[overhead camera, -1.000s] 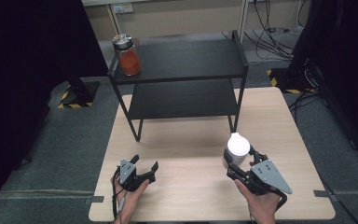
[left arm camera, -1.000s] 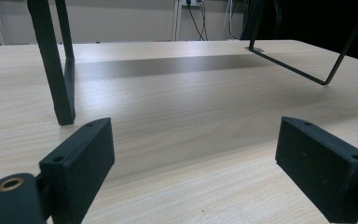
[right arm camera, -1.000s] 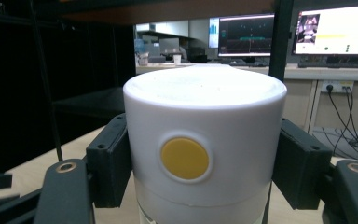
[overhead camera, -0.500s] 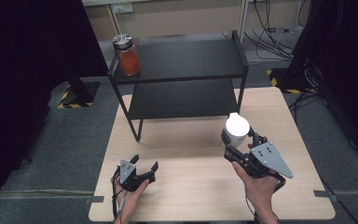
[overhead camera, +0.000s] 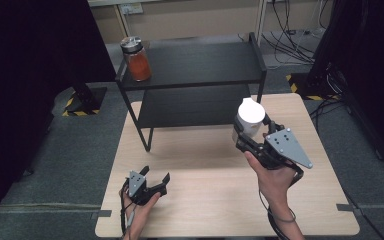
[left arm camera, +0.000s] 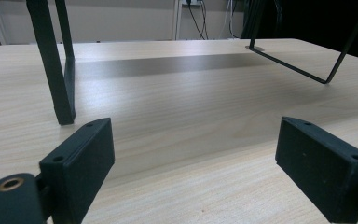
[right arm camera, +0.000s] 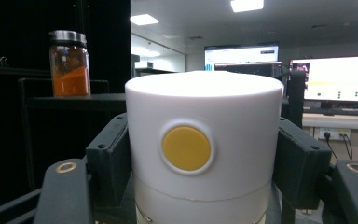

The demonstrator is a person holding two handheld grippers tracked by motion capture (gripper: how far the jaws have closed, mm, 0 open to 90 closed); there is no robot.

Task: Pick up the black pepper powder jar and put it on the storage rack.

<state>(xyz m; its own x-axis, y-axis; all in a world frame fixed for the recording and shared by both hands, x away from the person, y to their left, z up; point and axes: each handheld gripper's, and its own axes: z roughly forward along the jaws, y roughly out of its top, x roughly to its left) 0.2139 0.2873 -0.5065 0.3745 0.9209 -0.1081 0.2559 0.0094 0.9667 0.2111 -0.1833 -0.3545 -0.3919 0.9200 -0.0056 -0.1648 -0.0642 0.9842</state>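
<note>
Right gripper (overhead camera: 250, 131), held in the person's right hand (overhead camera: 275, 176) above the right half of the table (overhead camera: 210, 165), clamps a white jar (overhead camera: 250, 116) between its jaws; the jar stands upright, lifted clear of the tabletop, just in front of the rack (overhead camera: 195, 80) and near its right front leg. In the right gripper view the jar (right arm camera: 204, 144) stands between the two black jaws, one pressed to each side, and its wide white cap bears a round yellow dot (right arm camera: 186, 148) facing the camera. Behind it, to the left in that view, an orange jar (right arm camera: 69, 63) with a metal lid stands on the rack's top shelf; the high view places this orange jar (overhead camera: 137, 60) at the shelf's left front corner, well apart from the white jar. Left gripper (overhead camera: 156, 182) rests low on the table near its front left edge, held in the left hand (overhead camera: 139, 207), its jaws spread wide with nothing between them. In the left gripper view the two jaws stand far apart over bare wood, with a rack leg (left arm camera: 51, 60) ahead on the left and a thin wire foot (left arm camera: 303, 56) farther off on the right.
</note>
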